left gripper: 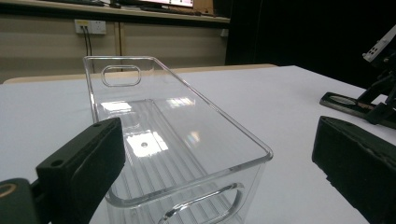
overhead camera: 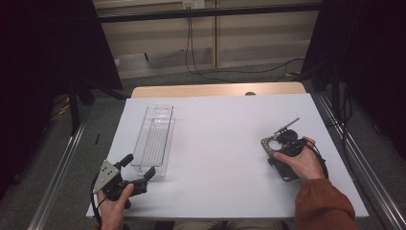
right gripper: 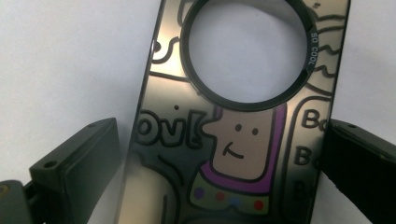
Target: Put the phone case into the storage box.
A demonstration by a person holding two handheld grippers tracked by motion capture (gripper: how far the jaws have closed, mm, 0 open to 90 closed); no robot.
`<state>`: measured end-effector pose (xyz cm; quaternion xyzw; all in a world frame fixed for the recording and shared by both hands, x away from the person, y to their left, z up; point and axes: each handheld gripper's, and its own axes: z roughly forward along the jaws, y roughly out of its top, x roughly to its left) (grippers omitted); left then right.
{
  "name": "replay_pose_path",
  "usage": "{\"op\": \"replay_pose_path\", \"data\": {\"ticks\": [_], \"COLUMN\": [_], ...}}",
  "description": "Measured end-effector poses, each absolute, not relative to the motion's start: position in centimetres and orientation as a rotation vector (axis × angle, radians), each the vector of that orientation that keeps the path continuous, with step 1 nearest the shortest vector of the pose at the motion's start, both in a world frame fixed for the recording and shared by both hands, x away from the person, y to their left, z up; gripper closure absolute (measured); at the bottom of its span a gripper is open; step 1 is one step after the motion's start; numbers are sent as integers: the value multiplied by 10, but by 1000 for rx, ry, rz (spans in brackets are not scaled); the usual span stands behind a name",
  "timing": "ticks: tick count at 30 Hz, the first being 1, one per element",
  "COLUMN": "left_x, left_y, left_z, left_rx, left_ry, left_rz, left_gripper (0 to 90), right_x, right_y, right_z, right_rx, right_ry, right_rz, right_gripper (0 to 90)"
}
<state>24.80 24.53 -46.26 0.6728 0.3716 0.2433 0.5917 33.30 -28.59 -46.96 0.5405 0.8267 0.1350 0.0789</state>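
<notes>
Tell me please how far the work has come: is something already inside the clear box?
Nothing looks done yet: the clear box is empty. In hand: the right gripper has its jaws either side of the flat cartoon-printed case on the white table, not clearly clamped. The left gripper is open at the box's near end. Probably left: lifting the case into the box.

High view looks down; left gripper view (low, close) shares its clear tray (overhead camera: pixel 154 140).

One clear plastic bin (overhead camera: pixel 154 140), one cartoon-printed phone case (right gripper: pixel 233 135), and two claws.
</notes>
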Motion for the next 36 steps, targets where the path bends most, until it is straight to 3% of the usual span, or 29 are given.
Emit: {"op": "replay_pose_path", "data": {"ticks": [14, 36], "left_x": [246, 245], "left_y": [248, 248], "left_z": [-462, -462], "left_rx": [1570, 1559], "left_ry": [879, 883], "left_rz": [590, 581], "left_gripper": [27, 27], "right_x": [334, 333], "right_y": [-285, -287], "right_z": [-464, -457], "right_rx": [1616, 1567], "right_ry": [2485, 2466], "right_rz": [384, 478], "right_gripper": [115, 123]}}
